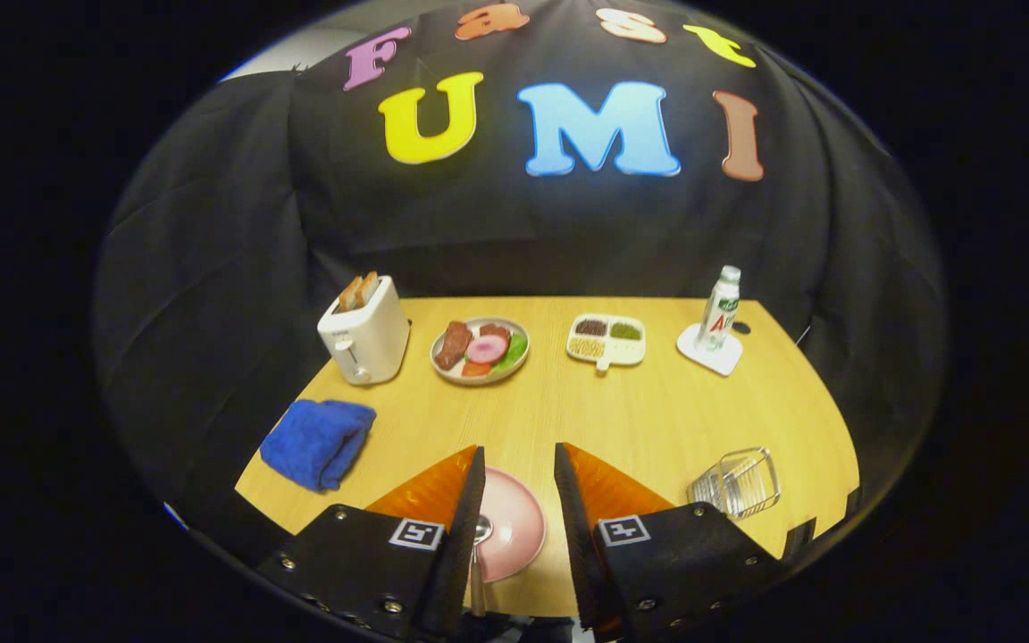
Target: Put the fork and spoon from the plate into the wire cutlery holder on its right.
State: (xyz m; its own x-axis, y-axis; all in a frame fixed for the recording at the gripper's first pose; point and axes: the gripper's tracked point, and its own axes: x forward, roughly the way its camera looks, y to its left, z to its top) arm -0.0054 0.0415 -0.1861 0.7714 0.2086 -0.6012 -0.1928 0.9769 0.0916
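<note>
A light wooden table (pixel 622 420) is standing inside a booth draped in black cloth. Along its far edge, a white toaster (pixel 363 340) is holding slices of bread, next to a grey plate of food (pixel 480 350), a white divided tray of grains (pixel 606 339), and a bottle (pixel 719 309) standing on a white coaster.

The gripper (pixel 519 464) is hovering above the near side of the table with its fingers spread well apart, gripping nothing. Between them and slightly lower, a pink plate (pixel 514 522) is lying on the wood. A spoon (pixel 480 545) is resting at the plate's left side, hard against the left finger, with its handle running toward the near table edge, so its long axis is lying roughly along the fingers' own direction. The fork cannot be made out; the left finger is probably hiding it.

The wire cutlery holder (pixel 737 483) is sitting to the right of the plate, just beyond the right finger and apart from the plate. A crumpled blue cloth (pixel 319 442) is lying well off to the left. A pickup would likely call for dropping down and shifting a little left.
</note>
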